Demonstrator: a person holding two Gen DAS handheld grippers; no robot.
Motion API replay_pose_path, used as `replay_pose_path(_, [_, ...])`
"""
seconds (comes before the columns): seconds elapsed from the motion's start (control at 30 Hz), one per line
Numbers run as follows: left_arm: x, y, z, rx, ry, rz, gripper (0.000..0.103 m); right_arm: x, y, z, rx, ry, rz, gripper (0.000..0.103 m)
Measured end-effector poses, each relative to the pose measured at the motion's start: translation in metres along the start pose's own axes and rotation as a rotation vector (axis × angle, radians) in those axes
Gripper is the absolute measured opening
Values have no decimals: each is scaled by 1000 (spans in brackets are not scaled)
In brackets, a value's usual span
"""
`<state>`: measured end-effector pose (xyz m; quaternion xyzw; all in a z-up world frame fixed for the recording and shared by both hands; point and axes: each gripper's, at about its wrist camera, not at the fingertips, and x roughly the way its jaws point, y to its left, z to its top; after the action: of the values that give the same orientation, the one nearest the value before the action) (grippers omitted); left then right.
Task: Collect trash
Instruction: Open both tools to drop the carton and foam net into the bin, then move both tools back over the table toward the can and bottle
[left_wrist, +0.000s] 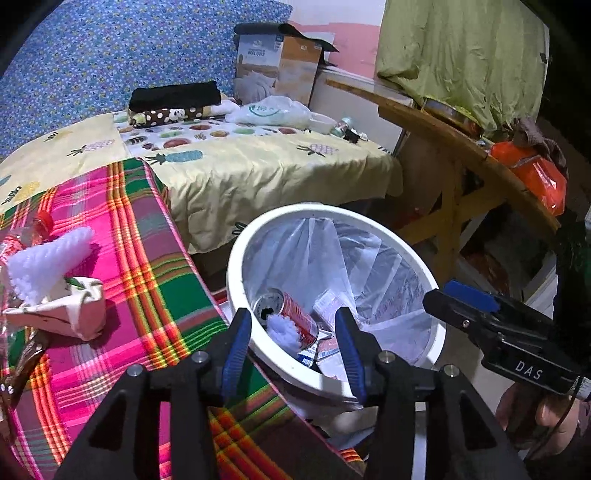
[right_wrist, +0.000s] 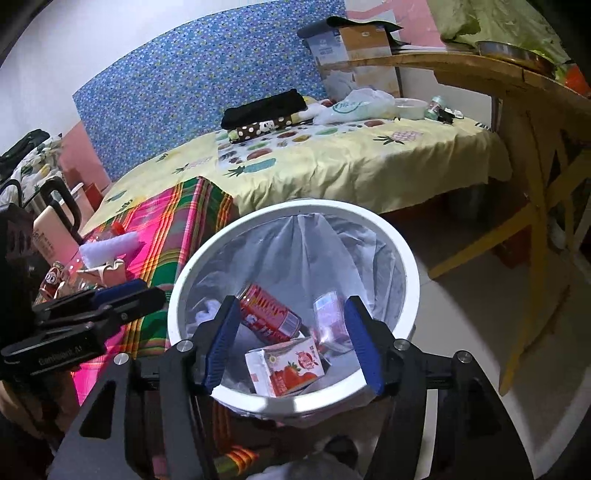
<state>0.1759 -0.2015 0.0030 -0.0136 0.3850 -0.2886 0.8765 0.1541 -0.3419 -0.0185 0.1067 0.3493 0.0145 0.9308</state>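
A white bin (left_wrist: 332, 211) with a clear liner stands beside the plaid cloth (left_wrist: 147, 266). Inside it lie a red can (left_wrist: 297, 314), a white fluffy piece (left_wrist: 282, 332) and paper packets. My left gripper (left_wrist: 293, 314) hangs open over the bin's near rim, nothing pressed between its blue pads. In the right wrist view my right gripper (right_wrist: 291, 306) is open above the bin (right_wrist: 295, 208). A strawberry carton (right_wrist: 286, 369) lies loose between its fingers, clear of both pads, beside the can (right_wrist: 269, 314) and a pink packet (right_wrist: 328, 317).
On the plaid cloth lie a white spongy piece (left_wrist: 51, 254), a crumpled paper box (left_wrist: 66, 306) and a red-capped bottle (left_wrist: 44, 221). Behind is a bed with a yellow sheet (left_wrist: 258, 173) and a cardboard box (left_wrist: 280, 62). A wooden table (left_wrist: 443, 125) stands to the right.
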Motion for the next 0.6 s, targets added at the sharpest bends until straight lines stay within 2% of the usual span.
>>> replay_pose_path(0.27, [-24,13,-8,-15,-34,44,49,-13,16,0,-22,-14,44,60])
replay_pose_path(0.6, [-58,29,-34,-46,-67,113,49,-21,52,-10,-103,-3,120,60])
